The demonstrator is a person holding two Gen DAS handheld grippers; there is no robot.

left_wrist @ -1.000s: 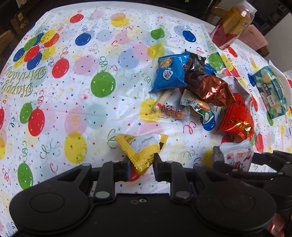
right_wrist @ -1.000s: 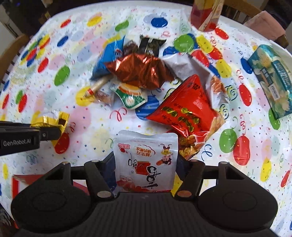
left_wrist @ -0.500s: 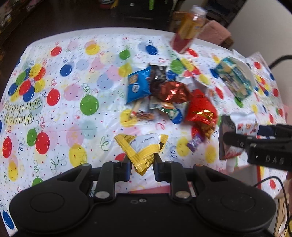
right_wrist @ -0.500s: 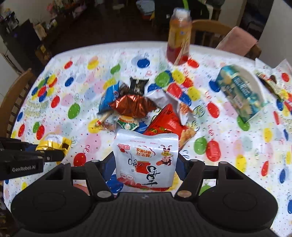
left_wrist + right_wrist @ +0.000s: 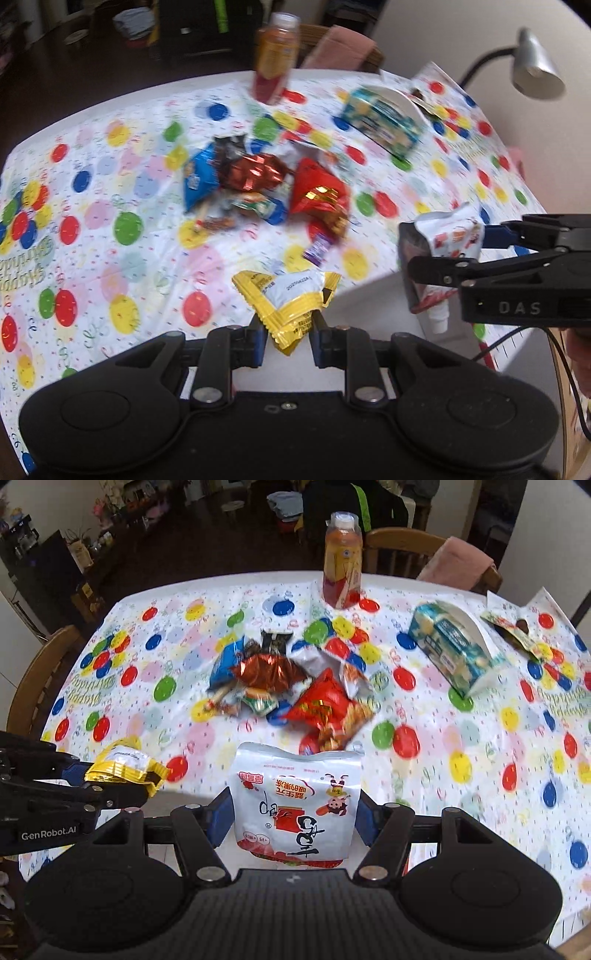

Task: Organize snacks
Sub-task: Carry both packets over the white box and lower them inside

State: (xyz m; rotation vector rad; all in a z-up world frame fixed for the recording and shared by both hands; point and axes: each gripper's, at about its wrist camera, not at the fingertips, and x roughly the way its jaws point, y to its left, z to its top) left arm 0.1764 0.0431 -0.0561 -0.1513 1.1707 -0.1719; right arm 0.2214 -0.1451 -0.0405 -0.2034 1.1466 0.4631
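Balloon tablecloth (image 5: 155, 686), snack pile (image 5: 288, 686) mid-table, juice bottle (image 5: 341, 565) behind.

Both wrist views look down from above the near edge of the balloon-printed white tabletop (image 5: 110, 221) (image 5: 461, 720); both share the heap of foil snack packets (image 5: 266, 184) (image 5: 288, 686) mid-frame.
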